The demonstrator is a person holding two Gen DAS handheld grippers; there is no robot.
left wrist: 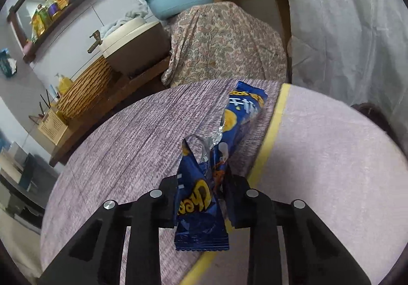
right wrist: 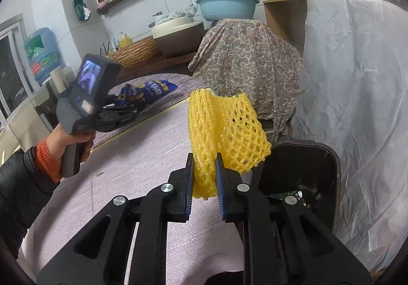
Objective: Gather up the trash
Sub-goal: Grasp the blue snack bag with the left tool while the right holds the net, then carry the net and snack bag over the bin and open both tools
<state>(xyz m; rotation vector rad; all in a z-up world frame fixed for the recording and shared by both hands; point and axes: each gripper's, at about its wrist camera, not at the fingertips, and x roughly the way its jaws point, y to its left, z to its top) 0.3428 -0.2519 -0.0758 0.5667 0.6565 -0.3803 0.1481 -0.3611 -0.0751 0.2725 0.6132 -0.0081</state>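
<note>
Left fingers: we see the left gripper (left wrist: pixel 201 198) pinching a blue snack wrapper (left wrist: pixel 224 142) near its crimped bottom end, one black finger pressed against each side.
Wrapper: it stretches away from the fingers, torn open so its silver lining shows; in the right wrist view the same wrapper (right wrist: pixel 148 89) sits at the tip of the left gripper (right wrist: pixel 127 109), low over the far part of the table, and we cannot tell whether its far end touches the cloth.
Right fingers: the right gripper (right wrist: pixel 204 180) squeezes a yellow foam net (right wrist: pixel 224 132) between its blue-lined fingers (right wrist: pixel 188 183), the bunched lower end caught in the gap.
Net: the rest of it stands up above the fingers and fans to the right, held clear of the table.
Table: a pinkish cloth-covered table (right wrist: pixel 142 157) with a yellow strip (left wrist: pixel 270 137) running across it.
Bin: a dark trash bin (right wrist: pixel 329 157) stands just beside the table's right edge, open, with some waste inside; the net's right edge hangs in front of its rim.
Left hand: the left hand (right wrist: pixel 74 139), with an orange cuff, grips the left gripper's handle.
</note>
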